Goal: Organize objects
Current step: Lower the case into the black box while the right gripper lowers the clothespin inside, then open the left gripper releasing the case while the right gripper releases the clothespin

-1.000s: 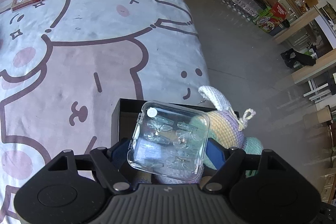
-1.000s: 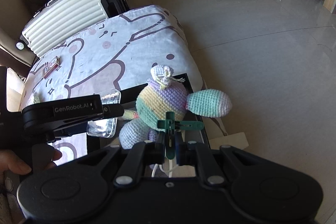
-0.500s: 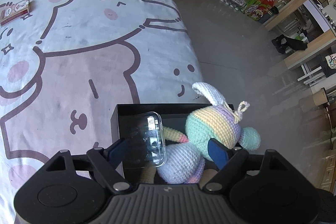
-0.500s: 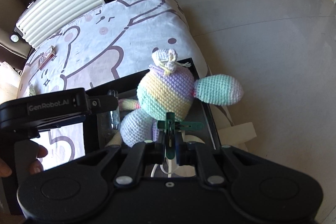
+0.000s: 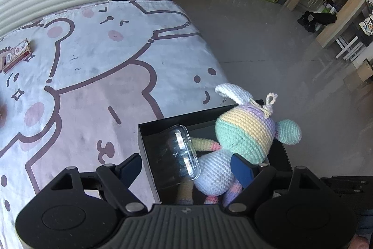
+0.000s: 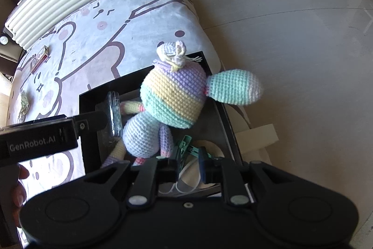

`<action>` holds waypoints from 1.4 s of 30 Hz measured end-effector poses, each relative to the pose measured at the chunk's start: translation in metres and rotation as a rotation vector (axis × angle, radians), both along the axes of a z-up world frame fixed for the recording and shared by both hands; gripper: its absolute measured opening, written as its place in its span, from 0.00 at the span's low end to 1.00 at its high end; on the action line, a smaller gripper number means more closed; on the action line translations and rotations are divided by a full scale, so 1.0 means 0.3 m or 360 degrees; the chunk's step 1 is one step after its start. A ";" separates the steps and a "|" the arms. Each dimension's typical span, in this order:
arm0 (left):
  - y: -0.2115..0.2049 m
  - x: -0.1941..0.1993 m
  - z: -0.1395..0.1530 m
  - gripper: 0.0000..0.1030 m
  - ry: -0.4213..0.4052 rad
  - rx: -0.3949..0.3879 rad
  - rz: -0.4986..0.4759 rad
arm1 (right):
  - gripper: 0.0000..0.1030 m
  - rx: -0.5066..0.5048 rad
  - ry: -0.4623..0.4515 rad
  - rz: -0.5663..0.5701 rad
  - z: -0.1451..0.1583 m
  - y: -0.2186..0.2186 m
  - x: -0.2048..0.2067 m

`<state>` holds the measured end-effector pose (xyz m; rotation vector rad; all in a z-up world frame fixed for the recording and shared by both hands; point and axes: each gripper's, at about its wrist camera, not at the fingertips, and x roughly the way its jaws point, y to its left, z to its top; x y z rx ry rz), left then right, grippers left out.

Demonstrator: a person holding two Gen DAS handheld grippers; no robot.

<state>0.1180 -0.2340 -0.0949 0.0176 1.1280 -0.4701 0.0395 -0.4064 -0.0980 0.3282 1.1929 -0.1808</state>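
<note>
Here the right tool (image 6: 190, 163) (jaws just parting) frees a green clip (image 6: 184, 147).

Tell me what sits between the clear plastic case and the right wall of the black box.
The crocheted rabbit toy fills that stretch, beside the clear plastic case inside the black box; the left wrist view shows it best.

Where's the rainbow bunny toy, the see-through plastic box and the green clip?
crochet bunny (image 5: 242, 137), left wrist view, on its striped head.
clear plastic case (image 5: 184, 153), left wrist view, on its upturned edge.
green clip (image 6: 185, 146), right wrist view, on its handle.
</note>
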 end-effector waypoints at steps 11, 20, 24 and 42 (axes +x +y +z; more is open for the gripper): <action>0.013 -0.048 0.062 0.81 -0.0113 0.0071 -0.0040 | 0.20 -0.0045 -0.0108 -0.0047 0.072 -0.009 -0.035; 0.088 -0.101 0.142 0.81 -0.0207 0.0110 -0.0004 | 0.22 -0.0078 -0.0226 -0.0055 0.155 0.023 -0.083; 0.121 -0.130 0.174 0.81 -0.0243 0.0117 0.0013 | 0.23 -0.0098 -0.0269 -0.0058 0.190 0.046 -0.106; 0.236 -0.238 0.268 0.83 -0.0359 0.0161 0.0091 | 0.40 -0.0261 -0.0423 -0.0029 0.302 0.131 -0.226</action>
